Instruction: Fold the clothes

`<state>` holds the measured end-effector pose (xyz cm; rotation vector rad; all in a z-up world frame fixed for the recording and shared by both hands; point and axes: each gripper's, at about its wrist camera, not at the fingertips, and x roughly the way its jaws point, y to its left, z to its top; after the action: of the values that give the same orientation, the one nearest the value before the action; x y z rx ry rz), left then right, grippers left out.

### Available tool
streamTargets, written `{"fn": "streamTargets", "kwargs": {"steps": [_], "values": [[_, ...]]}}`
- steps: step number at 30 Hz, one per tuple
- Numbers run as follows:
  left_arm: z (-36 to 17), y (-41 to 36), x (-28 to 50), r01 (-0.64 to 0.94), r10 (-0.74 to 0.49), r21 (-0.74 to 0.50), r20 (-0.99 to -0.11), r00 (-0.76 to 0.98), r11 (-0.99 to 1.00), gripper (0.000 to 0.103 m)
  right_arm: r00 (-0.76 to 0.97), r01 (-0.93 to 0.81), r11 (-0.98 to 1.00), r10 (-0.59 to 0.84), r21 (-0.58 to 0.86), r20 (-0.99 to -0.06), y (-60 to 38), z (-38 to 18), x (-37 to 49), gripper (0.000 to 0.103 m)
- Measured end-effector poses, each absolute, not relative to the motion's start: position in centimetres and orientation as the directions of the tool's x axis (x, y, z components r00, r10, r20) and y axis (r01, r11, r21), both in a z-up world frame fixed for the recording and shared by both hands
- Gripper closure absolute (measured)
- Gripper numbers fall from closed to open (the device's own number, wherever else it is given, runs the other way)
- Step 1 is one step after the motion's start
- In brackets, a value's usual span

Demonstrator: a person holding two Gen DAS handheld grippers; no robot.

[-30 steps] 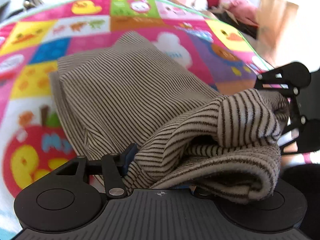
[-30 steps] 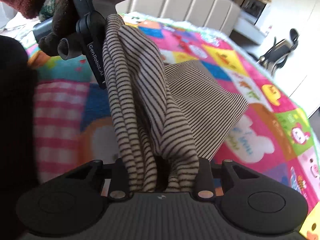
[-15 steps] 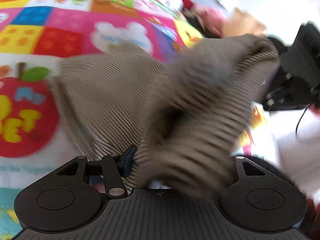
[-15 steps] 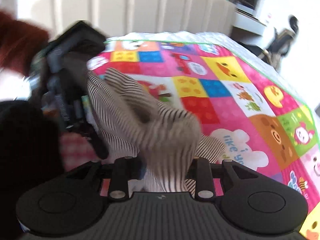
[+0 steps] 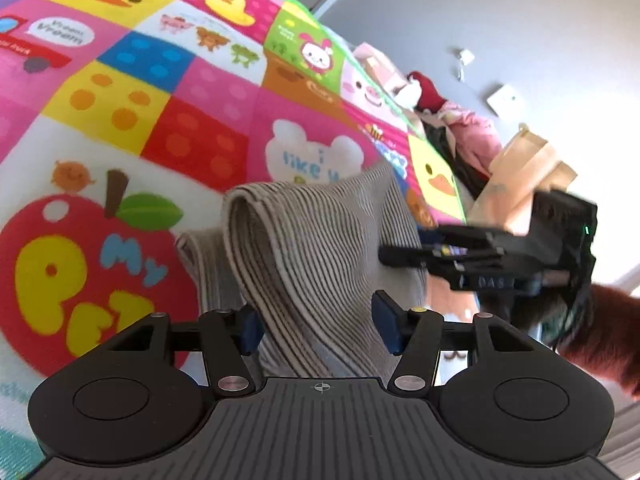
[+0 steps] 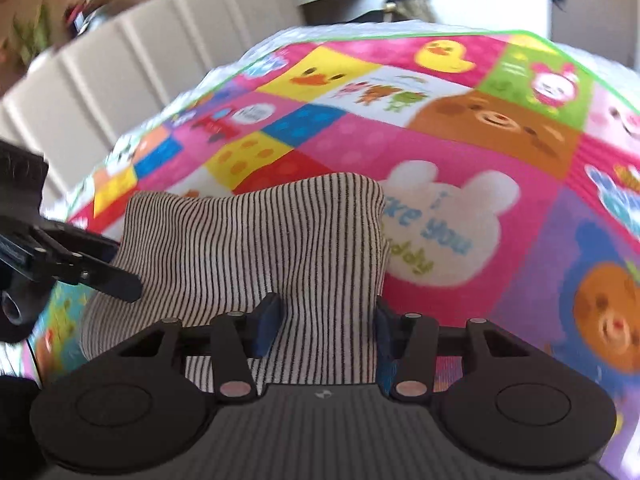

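Striped garment [image 5: 316, 248] is lying doubled over on the cartoon play mat [image 5: 192, 120]. Left gripper [image 5: 318, 330] and right gripper [image 6: 326, 330] fingers are standing wide around its near edge, not pinching. Judging fold just laid; likely flattening or regripping comes next.

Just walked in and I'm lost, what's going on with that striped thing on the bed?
A person is folding a striped garment on a colourful cartoon blanket, using a handheld gripper in each hand. The left gripper and right gripper each have the cloth between their fingers, jaws apart. The garment is doubled over into a bundle.
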<state>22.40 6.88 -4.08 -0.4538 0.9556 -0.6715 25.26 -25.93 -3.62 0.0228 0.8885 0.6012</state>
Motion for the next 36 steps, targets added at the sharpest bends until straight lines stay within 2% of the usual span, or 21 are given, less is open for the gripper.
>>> {"fn": "streamTargets", "kwargs": {"steps": [5, 8, 11, 12, 13, 16, 18, 27, 28, 32, 36], "values": [[-3.1, 5.6, 23.9, 0.329, -0.619, -0.525, -0.648, 0.445, 0.785, 0.050, 0.517, -0.427, 0.866, 0.471, 0.261, -0.715, -26.4, -4.1, 24.6, 0.055], [-2.9, 5.2, 24.5, 0.321, -0.574, -0.476, -0.681, 0.455, 0.819, 0.050, 0.547, -0.415, 0.881, 0.440, 0.226, -0.712, -25.6, -3.1, 24.7, 0.046], [-2.9, 5.1, 24.7, 0.316, -0.544, -0.443, -0.704, 0.456, 0.839, 0.050, 0.610, -0.391, 0.893, 0.432, 0.222, -0.664, -25.3, -1.2, 25.1, 0.030], [-3.0, 5.2, 24.7, 0.317, -0.540, -0.438, -0.708, 0.456, 0.841, 0.049, 0.619, -0.382, 0.897, 0.427, 0.222, -0.660, -25.2, -1.0, 25.4, 0.015], [-3.0, 5.2, 24.8, 0.317, -0.536, -0.432, -0.711, 0.456, 0.844, 0.049, 0.614, -0.376, 0.901, 0.417, 0.216, -0.670, -25.1, -1.2, 25.7, 0.007], [-3.2, 5.1, 24.8, 0.321, -0.524, -0.416, -0.718, 0.459, 0.851, 0.047, 0.601, -0.355, 0.913, 0.387, 0.200, -0.699, -24.9, -1.9, 26.6, 0.006], [-3.4, 5.0, 24.9, 0.325, -0.518, -0.406, -0.722, 0.459, 0.854, 0.046, 0.592, -0.342, 0.921, 0.366, 0.188, -0.718, -24.7, -2.4, 27.1, 0.000], [-4.7, 5.2, 26.5, 0.318, -0.527, -0.422, -0.722, 0.448, 0.849, 0.041, 0.542, -0.283, 0.950, 0.271, 0.130, -0.795, -24.0, -4.4, 29.8, 0.000], [-4.7, 5.3, 26.5, 0.323, -0.530, -0.422, -0.720, 0.449, 0.847, 0.040, 0.521, -0.269, 0.950, 0.284, 0.162, -0.805, -24.4, -4.3, 29.9, 0.000], [-4.8, 5.5, 26.3, 0.330, -0.538, -0.427, -0.711, 0.453, 0.842, 0.039, 0.435, -0.080, 0.896, 0.426, 0.437, -0.793, -28.7, -2.3, 26.5, 0.000], [-4.6, 5.6, 26.3, 0.327, -0.545, -0.437, -0.705, 0.454, 0.838, 0.038, 0.282, 0.035, 0.784, 0.588, 0.620, -0.759, -29.7, -4.3, 23.0, 0.000]]}}
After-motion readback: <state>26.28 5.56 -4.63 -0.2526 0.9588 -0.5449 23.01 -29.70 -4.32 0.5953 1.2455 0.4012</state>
